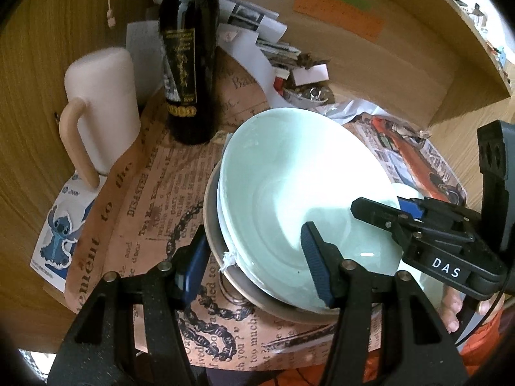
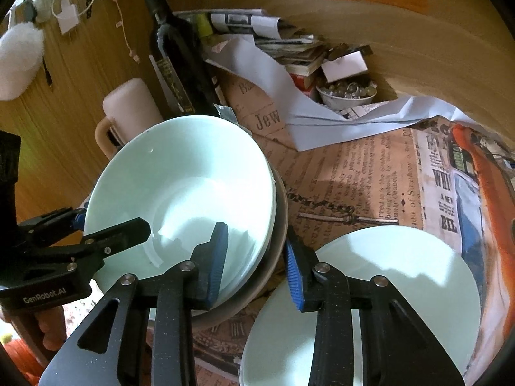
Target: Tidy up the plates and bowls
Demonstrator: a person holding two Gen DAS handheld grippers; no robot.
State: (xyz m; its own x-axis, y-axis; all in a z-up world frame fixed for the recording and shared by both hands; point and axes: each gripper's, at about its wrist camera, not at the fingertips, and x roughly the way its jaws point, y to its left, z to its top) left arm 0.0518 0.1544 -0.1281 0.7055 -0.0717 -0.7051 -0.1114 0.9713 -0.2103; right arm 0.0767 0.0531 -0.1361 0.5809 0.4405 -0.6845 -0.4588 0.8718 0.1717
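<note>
Left wrist view: the pale green bowl (image 1: 289, 193) sits tilted inside a grey bowl (image 1: 219, 257) on the table (image 1: 154, 193). The left gripper (image 1: 254, 263) is spread, its jaws straddling the stacked rims at the bowl's 7 o'clock edge without pressing. The stack is best squeezed evenly so the tilted bowl does not slide. The right gripper (image 1: 379, 212) reaches in from 4 o'clock.

Right wrist view: the right gripper (image 2: 257, 263) is spread around the same rims at the bowl's 4 o'clock side, one pad inside, one outside; contact cannot be told. A flat pale plate (image 2: 402, 289) lies at 5 o'clock of the stack.
</note>
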